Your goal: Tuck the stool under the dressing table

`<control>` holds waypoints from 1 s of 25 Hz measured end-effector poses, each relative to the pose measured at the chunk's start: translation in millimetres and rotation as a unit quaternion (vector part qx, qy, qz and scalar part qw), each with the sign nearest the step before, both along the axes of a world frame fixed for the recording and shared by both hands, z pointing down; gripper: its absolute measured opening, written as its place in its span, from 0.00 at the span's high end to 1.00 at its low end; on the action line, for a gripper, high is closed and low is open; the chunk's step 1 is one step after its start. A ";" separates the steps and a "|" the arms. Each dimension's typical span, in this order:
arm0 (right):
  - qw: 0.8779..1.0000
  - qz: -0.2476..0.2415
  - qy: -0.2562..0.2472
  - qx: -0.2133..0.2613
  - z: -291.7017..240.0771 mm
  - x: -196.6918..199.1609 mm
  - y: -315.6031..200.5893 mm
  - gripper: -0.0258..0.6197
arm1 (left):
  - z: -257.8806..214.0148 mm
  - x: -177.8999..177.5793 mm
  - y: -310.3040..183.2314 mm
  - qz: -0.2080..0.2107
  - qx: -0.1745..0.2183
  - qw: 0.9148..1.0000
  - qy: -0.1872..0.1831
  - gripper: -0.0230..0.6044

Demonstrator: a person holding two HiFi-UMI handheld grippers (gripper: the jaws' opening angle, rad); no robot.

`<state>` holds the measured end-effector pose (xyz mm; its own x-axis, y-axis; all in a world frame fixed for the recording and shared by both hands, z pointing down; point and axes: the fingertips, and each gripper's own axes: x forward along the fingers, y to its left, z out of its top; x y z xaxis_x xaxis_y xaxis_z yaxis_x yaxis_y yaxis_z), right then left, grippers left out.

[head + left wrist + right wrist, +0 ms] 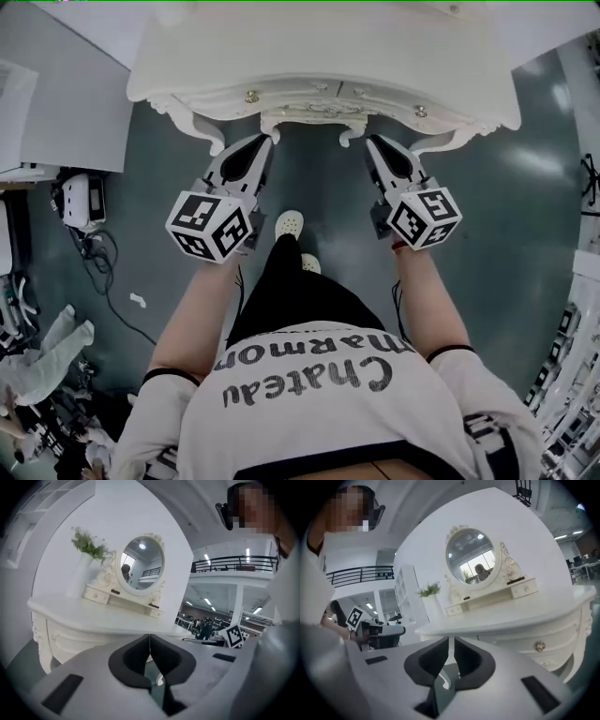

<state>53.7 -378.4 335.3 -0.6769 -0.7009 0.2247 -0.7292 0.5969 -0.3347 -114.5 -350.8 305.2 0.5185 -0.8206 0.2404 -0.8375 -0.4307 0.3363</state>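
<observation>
The white dressing table [319, 56] stands straight ahead, its carved front and legs at the top of the head view. No stool shows in any view; the space under the table is hidden by its top. My left gripper [263, 142] hangs just before the table's front left leg, jaws shut with nothing between them [149, 638]. My right gripper [373, 142] is level with it near the front right leg, its jaws drawn together to a thin slit and empty [451, 641]. Both gripper views look across the table top [93, 616] to the oval mirror [471, 557].
A white vase with green sprigs [82, 573] stands on the table beside the mirror. The person's white shoe [289, 223] is on the dark floor between the grippers. A white device [82, 200] and cables lie at the left; racks line the right edge [572, 375].
</observation>
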 end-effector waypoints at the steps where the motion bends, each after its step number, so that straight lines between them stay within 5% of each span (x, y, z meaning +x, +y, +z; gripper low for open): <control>1: 1.000 -0.001 -0.015 0.011 -24.1 0.0 2.6 0.88 | -21.2 3.2 4.9 -0.001 0.006 1.000 -0.001 0.92; 5: 0.996 -0.015 -0.068 0.064 -117.7 -12.5 10.1 0.88 | -100.8 11.6 22.9 -0.006 0.045 0.999 0.004 0.92; 11: 0.980 -0.096 -0.014 0.174 -234.1 -48.0 38.9 0.89 | -212.5 17.0 54.6 -0.017 0.147 0.989 0.024 0.92; 16: 0.969 -0.127 0.021 0.211 -268.0 -76.8 76.9 0.89 | -227.7 0.2 86.7 -0.029 0.156 0.987 0.009 0.92; 25: 0.975 -0.097 0.013 0.201 -284.7 -82.9 149.9 0.89 | -246.2 1.2 155.3 0.017 0.169 0.985 -0.003 0.92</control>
